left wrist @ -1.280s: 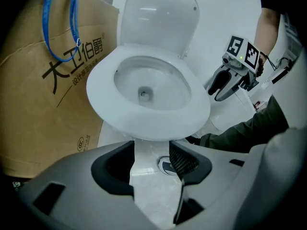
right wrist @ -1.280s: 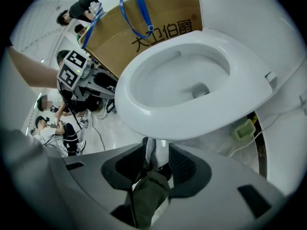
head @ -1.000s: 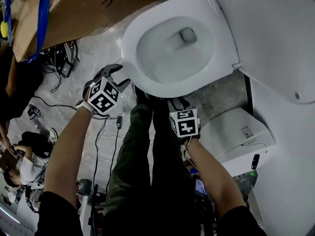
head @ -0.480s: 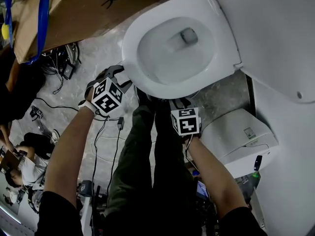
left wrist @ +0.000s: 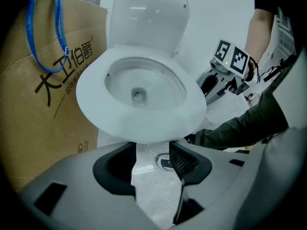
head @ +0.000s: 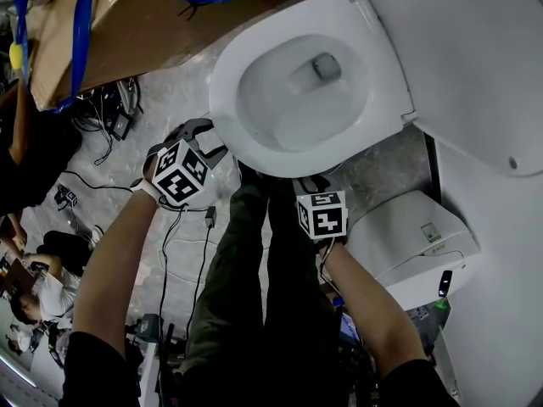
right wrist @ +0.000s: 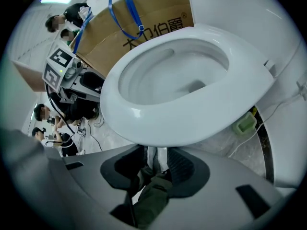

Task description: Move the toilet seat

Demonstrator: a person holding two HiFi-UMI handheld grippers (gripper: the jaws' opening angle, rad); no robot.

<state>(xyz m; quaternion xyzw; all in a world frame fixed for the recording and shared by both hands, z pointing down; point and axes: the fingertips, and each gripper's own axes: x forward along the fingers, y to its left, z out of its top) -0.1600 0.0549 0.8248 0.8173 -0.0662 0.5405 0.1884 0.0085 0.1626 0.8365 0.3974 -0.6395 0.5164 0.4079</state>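
The glossy white, oval toilet seat (head: 288,155) lies flat on the bowl with the lid (head: 475,49) raised. Its long axis runs from the hinge toward the person, front edge nearest. Both forearms reach forward and down. The left gripper (left wrist: 151,157) sits by the seat's front-left rim, the right gripper (right wrist: 156,159) close before the front edge. Both have their dark ribbed jaws spread and grip nothing.

The seat (head: 227,100) lay on the bowl, w/ the lid (head: 475,49) upright behind it. A box (head: 127,24) stood just left of the toilet. The L gripper (head: 197,132) was before the seat's front-left edge and the R gripper (head: 312,183) below the front edge, w/ the person's legs (head: 254,261) between them. Cables (head: 182,227) lay on the floor (head: 170,100) near the L gripper.
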